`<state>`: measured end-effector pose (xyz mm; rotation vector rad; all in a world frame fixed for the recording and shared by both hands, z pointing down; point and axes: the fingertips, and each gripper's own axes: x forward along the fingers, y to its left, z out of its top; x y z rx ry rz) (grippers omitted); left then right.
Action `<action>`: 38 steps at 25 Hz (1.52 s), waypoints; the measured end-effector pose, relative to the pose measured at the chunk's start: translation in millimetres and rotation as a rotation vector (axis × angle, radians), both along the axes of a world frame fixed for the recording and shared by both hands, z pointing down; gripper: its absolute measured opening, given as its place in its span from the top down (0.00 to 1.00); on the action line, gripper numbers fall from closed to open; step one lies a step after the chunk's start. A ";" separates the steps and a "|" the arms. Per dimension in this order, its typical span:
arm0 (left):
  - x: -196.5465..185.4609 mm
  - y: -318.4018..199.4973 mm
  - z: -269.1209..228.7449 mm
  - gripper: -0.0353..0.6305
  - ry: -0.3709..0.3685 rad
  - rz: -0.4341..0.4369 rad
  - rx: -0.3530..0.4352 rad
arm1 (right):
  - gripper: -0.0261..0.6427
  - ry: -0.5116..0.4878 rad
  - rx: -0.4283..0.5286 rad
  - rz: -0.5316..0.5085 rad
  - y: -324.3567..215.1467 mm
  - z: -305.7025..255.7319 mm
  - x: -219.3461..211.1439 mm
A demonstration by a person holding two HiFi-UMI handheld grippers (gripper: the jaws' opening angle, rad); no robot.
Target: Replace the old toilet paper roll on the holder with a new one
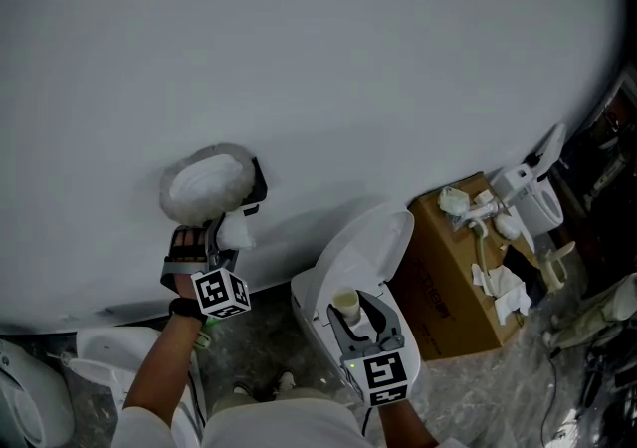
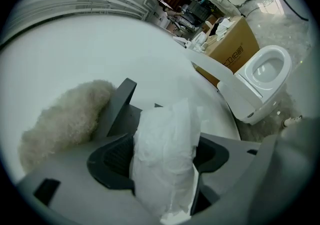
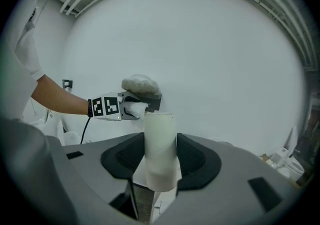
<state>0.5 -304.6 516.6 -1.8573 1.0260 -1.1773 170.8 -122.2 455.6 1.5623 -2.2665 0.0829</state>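
Clamped white paper wad [image 2: 167,134] in left tool [image 2: 164,160] by the holder [image 1: 211,182]; pinched pale tube [image 3: 160,136] in right tool [image 3: 160,158].

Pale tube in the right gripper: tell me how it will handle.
The pale tube looks like a bare cardboard core: probably light, stiffish, crushable under a hard squeeze. Round and smooth, it would likely roll if laid down.

The grey, speckled floor [image 1: 473,386] runs along the bottom of the head view. A white toilet [image 1: 363,252] with its lid up stands on it, low in the middle. A brown cardboard box [image 1: 448,287] sits just to its right. More white bathroom pieces [image 1: 30,406] stand in the bottom left corner. Small white bits [image 1: 501,287] lie on top of the box.
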 end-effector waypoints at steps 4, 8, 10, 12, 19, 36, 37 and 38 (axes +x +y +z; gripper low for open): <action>2.0 3.9 -1.0 0.47 0.034 0.028 -0.028 | 0.67 0.012 0.003 0.009 -0.6 -1.7 -6.3; 2.9 6.4 0.1 0.42 0.046 0.048 -0.065 | 0.67 0.014 0.001 -0.005 -3.0 -2.3 -22.9; 3.3 10.8 -0.8 0.41 0.056 0.058 -0.071 | 0.67 0.010 -0.001 -0.009 -3.6 -3.8 -29.4; 3.6 14.3 -2.7 0.40 0.075 0.068 -0.074 | 0.67 0.013 0.001 -0.008 -6.3 -6.5 -32.6; 1.3 20.9 -5.1 0.35 0.171 0.078 -0.127 | 0.67 0.031 0.013 -0.009 -12.7 -13.6 -39.4; -28.0 49.7 -11.5 0.33 0.240 0.045 -0.144 | 0.67 0.003 0.043 -0.103 -39.3 -18.9 -77.4; -30.3 50.8 -13.4 0.33 0.248 0.042 -0.140 | 0.67 0.005 0.045 -0.112 -41.2 -19.2 -80.2; -32.4 51.7 -15.1 0.33 0.256 0.038 -0.138 | 0.67 0.006 0.046 -0.120 -42.9 -19.7 -83.2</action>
